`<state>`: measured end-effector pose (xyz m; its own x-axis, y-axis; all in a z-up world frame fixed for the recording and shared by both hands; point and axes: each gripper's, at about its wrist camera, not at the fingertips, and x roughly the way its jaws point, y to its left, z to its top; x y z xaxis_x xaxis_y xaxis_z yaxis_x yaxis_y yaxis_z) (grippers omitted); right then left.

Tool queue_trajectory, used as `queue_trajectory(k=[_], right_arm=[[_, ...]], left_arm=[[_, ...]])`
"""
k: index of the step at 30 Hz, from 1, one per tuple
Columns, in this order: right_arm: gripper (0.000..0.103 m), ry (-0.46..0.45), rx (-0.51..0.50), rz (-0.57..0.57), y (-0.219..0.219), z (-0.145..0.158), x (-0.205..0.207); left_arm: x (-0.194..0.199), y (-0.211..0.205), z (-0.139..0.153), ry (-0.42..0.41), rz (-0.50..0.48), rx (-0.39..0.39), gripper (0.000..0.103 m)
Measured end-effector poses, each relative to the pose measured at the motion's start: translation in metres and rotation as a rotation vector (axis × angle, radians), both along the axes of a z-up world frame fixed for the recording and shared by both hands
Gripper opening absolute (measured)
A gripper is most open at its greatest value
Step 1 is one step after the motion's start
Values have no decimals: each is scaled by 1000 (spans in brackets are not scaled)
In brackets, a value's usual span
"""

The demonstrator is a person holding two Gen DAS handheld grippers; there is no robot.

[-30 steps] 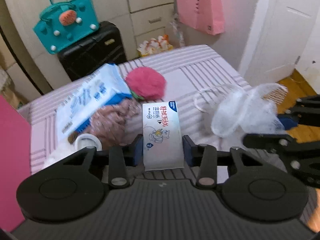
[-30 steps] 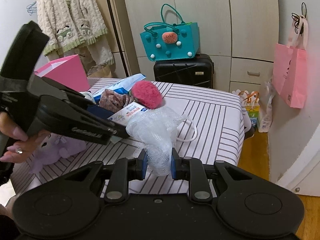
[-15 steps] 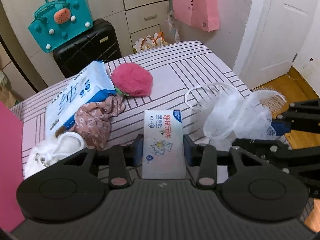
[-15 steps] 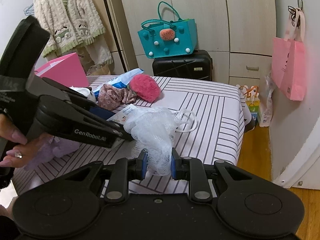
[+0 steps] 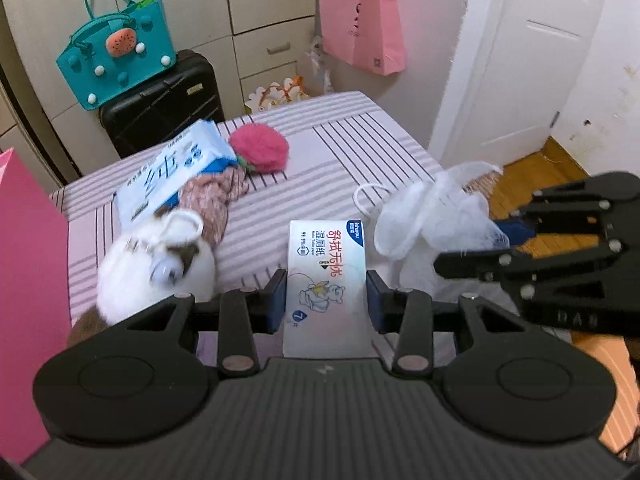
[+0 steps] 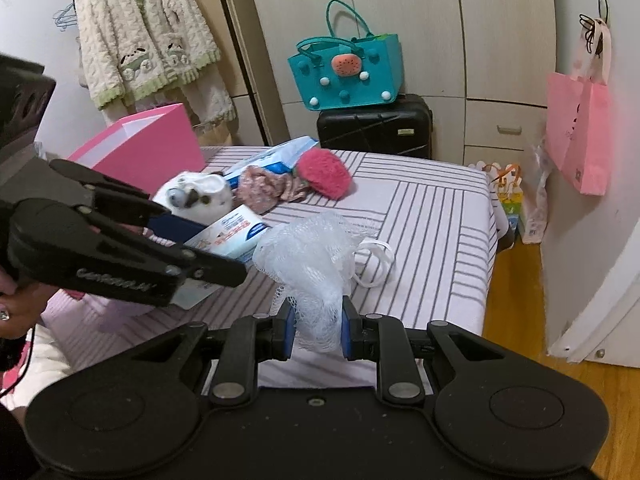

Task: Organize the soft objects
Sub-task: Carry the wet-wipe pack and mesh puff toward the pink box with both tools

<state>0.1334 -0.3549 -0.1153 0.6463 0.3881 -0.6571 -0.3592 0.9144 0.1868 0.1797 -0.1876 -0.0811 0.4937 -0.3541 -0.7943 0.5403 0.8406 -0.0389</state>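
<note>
My left gripper [image 5: 326, 300] is shut on a small white wet-wipe pack [image 5: 326, 276], held above the striped bed; the pack [image 6: 230, 238] also shows in the right wrist view. My right gripper [image 6: 317, 326] is shut on a white mesh bath puff [image 6: 310, 264], whose cord loop [image 6: 374, 262] trails on the sheet; the puff [image 5: 432, 216] hangs right of the pack. On the bed lie a white plush toy [image 5: 156, 268], a floral cloth [image 5: 212, 196], a large blue-white tissue pack [image 5: 172, 170] and a red fuzzy ball [image 5: 260, 148].
A pink open box [image 6: 140, 148] stands at the bed's left side. A teal bag [image 6: 346, 70] sits on a black suitcase [image 6: 376, 128] beyond the bed [image 6: 440, 208]. A pink paper bag [image 6: 580, 136] hangs on the right wall. A hand [image 6: 20, 308] holds the left gripper.
Both grippers have pulled back and risen a little with their loads. The white plush toy has come into fuller view at the left.
</note>
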Motion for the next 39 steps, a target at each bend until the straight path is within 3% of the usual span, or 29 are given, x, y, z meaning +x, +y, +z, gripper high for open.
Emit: queue_trajectory(k=[15, 25, 39], right_arm=[[25, 68, 13, 114, 25, 28, -43], [25, 79, -15, 205, 58, 49, -55], [25, 171, 19, 327, 111, 68, -67]], left_arm=[[-48, 56, 17, 97, -35, -41, 39], [-67, 100, 18, 132, 14, -17, 40], [-109, 154, 34, 254, -27, -64, 39]])
